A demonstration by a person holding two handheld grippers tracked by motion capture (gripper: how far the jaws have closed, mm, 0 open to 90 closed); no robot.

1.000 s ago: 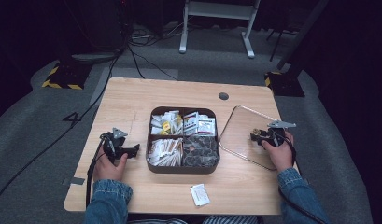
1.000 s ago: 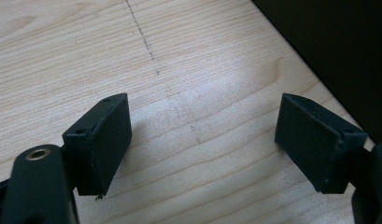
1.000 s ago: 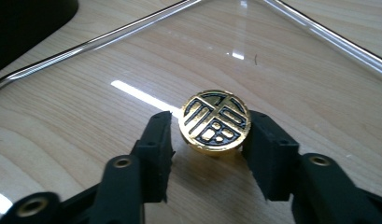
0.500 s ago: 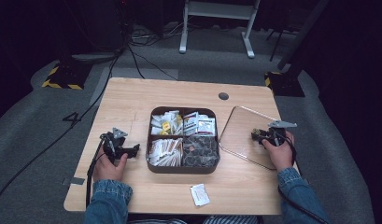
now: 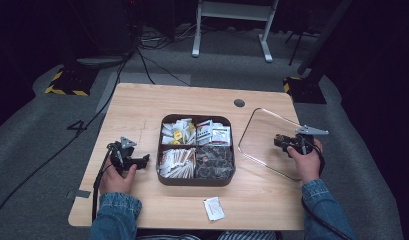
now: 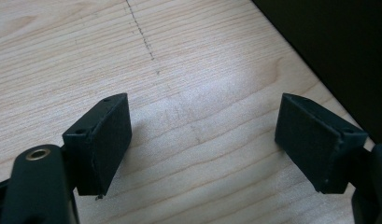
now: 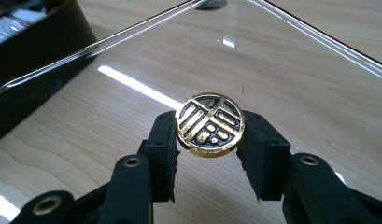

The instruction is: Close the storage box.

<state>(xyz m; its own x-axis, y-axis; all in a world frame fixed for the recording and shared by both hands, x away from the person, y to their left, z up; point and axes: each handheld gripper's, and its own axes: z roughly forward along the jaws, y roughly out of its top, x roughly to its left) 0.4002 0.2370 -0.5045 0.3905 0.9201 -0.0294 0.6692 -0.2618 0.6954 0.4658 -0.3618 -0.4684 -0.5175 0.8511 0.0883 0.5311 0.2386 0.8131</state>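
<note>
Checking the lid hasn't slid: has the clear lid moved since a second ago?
No. The clear lid lies at the same spot beside the brown tray.

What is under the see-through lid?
Under the clear lid you can see bare wooden table. The right gripper pinches its gold knob, which hides the spot beneath.

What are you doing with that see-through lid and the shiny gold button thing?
A person sits at a wooden table with a hand-held gripper in each hand. The right hand-held gripper is pinching the round gold and black knob on a clear lid that lies on the table, right of a dark tray with four compartments full of packets. The left hand-held gripper waits open over bare wood, left of the tray. One loose white packet lies near the front edge.
</note>
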